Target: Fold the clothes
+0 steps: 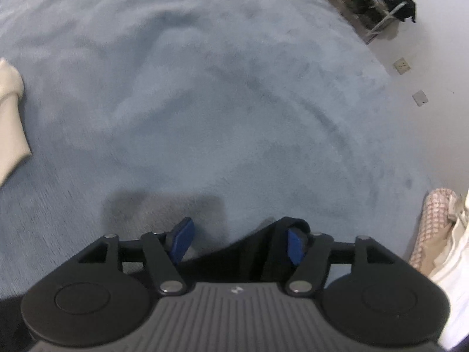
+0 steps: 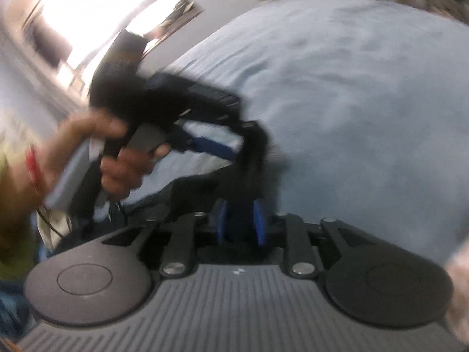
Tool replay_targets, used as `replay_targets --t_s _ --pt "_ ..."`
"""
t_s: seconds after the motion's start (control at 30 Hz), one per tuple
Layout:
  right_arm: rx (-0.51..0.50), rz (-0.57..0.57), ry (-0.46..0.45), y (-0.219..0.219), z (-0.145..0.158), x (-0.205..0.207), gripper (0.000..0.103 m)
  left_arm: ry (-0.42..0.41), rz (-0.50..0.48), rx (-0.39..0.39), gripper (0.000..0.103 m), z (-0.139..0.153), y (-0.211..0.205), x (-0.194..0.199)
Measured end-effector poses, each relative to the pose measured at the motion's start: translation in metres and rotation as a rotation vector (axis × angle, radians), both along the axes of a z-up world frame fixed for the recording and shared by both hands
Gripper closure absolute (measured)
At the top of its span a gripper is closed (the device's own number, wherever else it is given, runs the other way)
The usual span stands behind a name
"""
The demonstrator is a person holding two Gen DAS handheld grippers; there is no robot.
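Observation:
In the left wrist view my left gripper (image 1: 239,243) stands open just above the pale blue bedspread (image 1: 205,88). A black garment (image 1: 258,252) is draped over its right finger (image 1: 294,246) and hangs into the gap; the left pad is bare. The right wrist view is blurred. There a hand (image 2: 117,164) holds the left gripper (image 2: 211,146), and the black garment (image 2: 252,161) trails from its tip down to my right gripper (image 2: 241,223). The right gripper's blue pads stand a little apart, with the dark cloth running between them.
A cream garment (image 1: 8,123) lies at the bedspread's left edge. Pink checked and white cloth (image 1: 433,223) is piled at the right. Beyond the bed stand a white wall with outlets (image 1: 401,66) and a rack holding dark clothes (image 1: 372,3). A bright window (image 2: 88,8) shows behind the hand.

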State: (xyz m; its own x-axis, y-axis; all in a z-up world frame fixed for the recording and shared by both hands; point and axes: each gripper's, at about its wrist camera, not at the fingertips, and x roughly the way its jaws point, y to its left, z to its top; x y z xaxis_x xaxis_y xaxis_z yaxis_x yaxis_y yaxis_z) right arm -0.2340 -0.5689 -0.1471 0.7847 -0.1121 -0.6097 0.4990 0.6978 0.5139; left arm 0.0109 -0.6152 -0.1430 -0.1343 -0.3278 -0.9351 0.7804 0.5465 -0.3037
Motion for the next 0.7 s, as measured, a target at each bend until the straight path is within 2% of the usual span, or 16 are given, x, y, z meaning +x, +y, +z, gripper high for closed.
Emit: replay_targets --t_s 0.07,0.13,0.2,0.27,0.4,0.5,0.53,0.57,0.63,0.7 --pt "0.013 0.027 0.057 -0.004 -0.013 0.018 0.078 0.019 0.013 0.054 0.033 -0.001 -0.005 -0.002" --pt "0.05 -0.008 0.131 -0.013 -0.028 0.026 0.079 0.065 0.036 0.086 0.032 0.0 -0.005 -0.001" --pt "0.117 -0.044 0.109 -0.022 -0.033 0.02 0.079 0.121 0.065 0.098 0.032 0.002 -0.003 0.002" --pt "0.186 -0.078 0.079 -0.03 -0.038 0.013 0.079 0.186 0.103 0.063 0.032 0.006 0.004 0.008" --pt "0.217 -0.091 0.074 -0.035 -0.042 0.011 0.079 0.443 0.22 -0.008 0.028 0.001 0.022 0.027" --pt "0.254 -0.106 0.072 -0.04 -0.044 0.011 0.08 0.557 0.259 -0.053 0.027 0.002 0.029 0.034" --pt "0.268 -0.111 0.072 -0.041 -0.044 0.01 0.08 0.537 0.258 -0.059 0.027 0.006 0.032 0.035" --pt "0.279 -0.118 0.068 -0.041 -0.044 0.009 0.08 0.468 0.251 -0.07 0.027 0.013 0.035 0.034" --pt "0.284 -0.135 0.054 -0.041 -0.038 0.006 0.079 0.276 0.227 -0.103 0.027 0.032 0.047 0.03" --pt "0.238 -0.153 0.015 -0.038 -0.023 -0.005 0.077 0.121 0.207 -0.151 0.027 0.049 0.066 0.026"
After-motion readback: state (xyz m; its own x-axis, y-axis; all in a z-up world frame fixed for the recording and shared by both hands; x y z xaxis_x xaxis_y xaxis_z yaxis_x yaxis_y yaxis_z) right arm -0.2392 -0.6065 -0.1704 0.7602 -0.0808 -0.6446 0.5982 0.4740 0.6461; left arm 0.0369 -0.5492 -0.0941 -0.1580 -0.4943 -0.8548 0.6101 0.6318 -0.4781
